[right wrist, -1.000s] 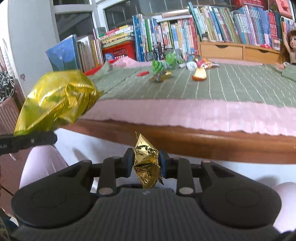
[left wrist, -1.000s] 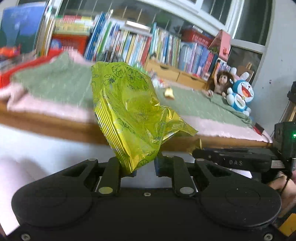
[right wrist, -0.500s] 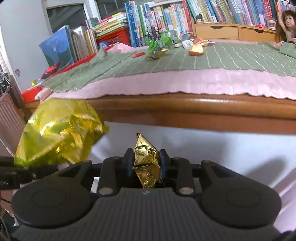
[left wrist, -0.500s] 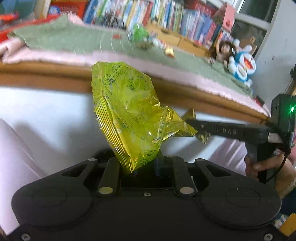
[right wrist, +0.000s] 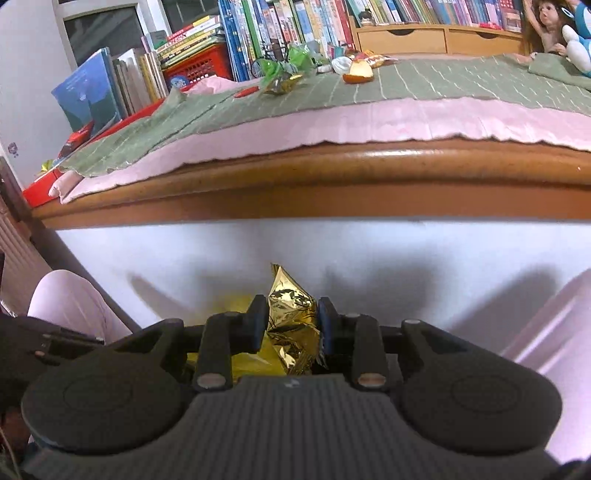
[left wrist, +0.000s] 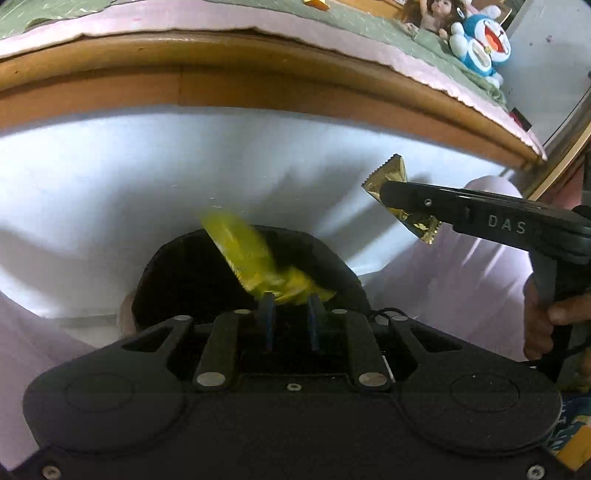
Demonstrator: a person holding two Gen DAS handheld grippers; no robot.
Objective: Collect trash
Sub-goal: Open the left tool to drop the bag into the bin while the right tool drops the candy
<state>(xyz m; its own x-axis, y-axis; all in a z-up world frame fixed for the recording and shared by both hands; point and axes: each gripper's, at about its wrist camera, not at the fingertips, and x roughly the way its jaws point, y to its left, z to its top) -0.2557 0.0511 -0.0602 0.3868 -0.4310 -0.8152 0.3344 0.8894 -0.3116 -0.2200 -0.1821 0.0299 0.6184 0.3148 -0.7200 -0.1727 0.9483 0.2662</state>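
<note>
Below the wooden-edged bed (right wrist: 369,173) we hover over the round black bin (left wrist: 184,273). Our left claw (left wrist: 289,301) is opening, the crumpled yellow snack bag (left wrist: 251,258) slipping out between its pads above the bin mouth. Our right claw (right wrist: 290,325) pinches the gold foil wrapper (right wrist: 291,314) tight. Released off-centre, either could catch the rim and miss.

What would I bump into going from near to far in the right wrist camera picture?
gold foil wrapper in the right gripper → wooden bed edge → pink blanket → green quilt → orange peel → row of books
</note>
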